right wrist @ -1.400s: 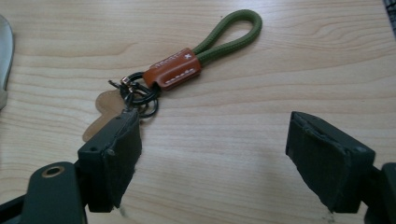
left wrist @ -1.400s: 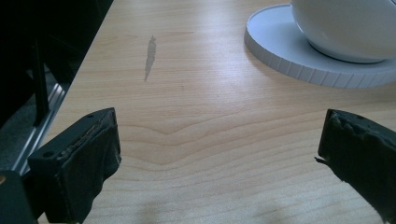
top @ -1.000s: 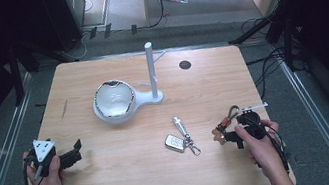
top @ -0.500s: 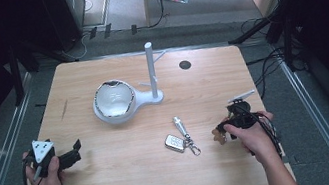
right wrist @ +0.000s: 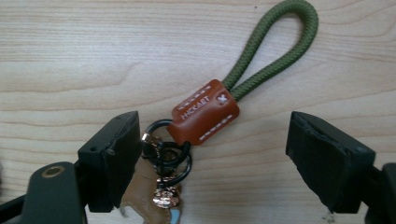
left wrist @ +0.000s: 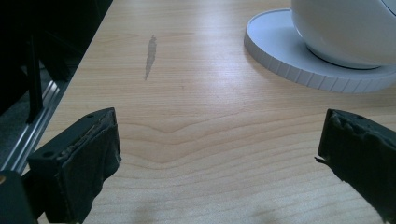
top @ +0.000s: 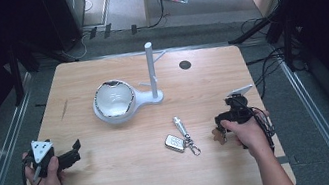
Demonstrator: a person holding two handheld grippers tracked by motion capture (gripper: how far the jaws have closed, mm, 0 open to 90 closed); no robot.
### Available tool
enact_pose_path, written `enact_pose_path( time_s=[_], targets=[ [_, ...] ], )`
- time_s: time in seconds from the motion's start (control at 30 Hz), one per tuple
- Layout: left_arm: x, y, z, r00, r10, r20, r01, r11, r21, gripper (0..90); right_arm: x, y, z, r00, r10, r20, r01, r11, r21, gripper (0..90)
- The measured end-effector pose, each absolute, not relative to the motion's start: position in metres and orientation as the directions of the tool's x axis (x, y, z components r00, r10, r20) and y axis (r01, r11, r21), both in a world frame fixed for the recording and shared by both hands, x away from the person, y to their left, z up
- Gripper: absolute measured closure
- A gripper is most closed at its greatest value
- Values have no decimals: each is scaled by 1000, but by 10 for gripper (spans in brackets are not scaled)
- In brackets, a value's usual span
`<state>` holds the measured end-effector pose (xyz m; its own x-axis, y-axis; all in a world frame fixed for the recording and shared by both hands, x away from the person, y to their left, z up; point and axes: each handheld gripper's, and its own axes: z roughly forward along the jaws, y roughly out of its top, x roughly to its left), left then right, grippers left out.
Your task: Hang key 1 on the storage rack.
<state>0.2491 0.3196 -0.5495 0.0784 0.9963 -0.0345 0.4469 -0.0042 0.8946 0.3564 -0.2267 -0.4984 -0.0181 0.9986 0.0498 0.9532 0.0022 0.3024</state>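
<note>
On the wooden bench (top: 131,179), the right tongs (right wrist: 212,154) hang over a keychain (right wrist: 205,112) that lies flat on the wood near the bench's right edge: an olive-green rope loop (right wrist: 275,44) runs into a brown leather tab with white stitching, below which sit black rings (right wrist: 166,149), a small copper-coloured clasp and a tan tag. In the right gripper view the two black jaws stand spread to either side of the keychain; the left-hand jaw sits just beside the black rings, the right-hand one is well apart from the leather tab, and neither pad presses on anything. These jaws have just been closing a little, with the keychain between them but not yet pinched. In the high view the right tongs (top: 223,124) are held in the person's right hand (top: 245,132) with the brown bit of the keychain (top: 218,135) just at their tips. To their left on the bench lies a second bunch, a silver key fob with a ring and a slim metal piece (top: 180,138), apart from the tongs. The left tongs (top: 75,150), held in the left hand (top: 47,175) near the bench's left front corner, stand spread wide over bare wood with nothing between them. Farther back, in the middle of the bench, a white bowl (top: 114,98) sits on a white round base (left wrist: 299,70) joined to an upright white post (top: 152,69).
</note>
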Motion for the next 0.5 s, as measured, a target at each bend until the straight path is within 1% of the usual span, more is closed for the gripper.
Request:
enact_pose_path(
  time_s=[0.07, 0.1, 0.13, 0.23, 0.33, 0.4, 0.43, 0.5],
  targets=[
    [249, 319, -550, 77, 996, -33, 446, -4, 895, 0, 358, -224, -498, -19, 999, 36, 955, 7, 296, 234],
    [249, 319, -550, 77, 996, -33, 446, -4, 895, 0, 358, -224, -498, -19, 999, 36, 955, 7, 296, 234],
    [249, 319, -550, 76, 997, -33, 445, -5, 895, 0, 360, -222, -497, -7, 999, 44, 957, -6, 289, 256],
    [249, 320, -549, 78, 996, -35, 448, -4, 894, 0, 364, -219, -497, 7, 1000, 25, 963, -13, 267, 264],
    [249, 320, -549, 79, 996, -35, 447, -4, 894, 0, 368, -218, -496, 66, 997, 50, 971, -75, 226, 270],
    [249, 320, -550, 79, 996, -35, 447, -4, 895, 0, 371, -218, -496, 86, 995, 56, 973, -96, 208, 283],
    [249, 320, -549, 79, 996, -35, 448, -4, 894, 0, 372, -218, -497, 96, 994, 53, 974, -105, 199, 307],
    [249, 320, -549, 79, 996, -35, 447, -4, 895, 0, 373, -218, -498, 97, 994, 50, 976, -105, 193, 322]
  ],
)
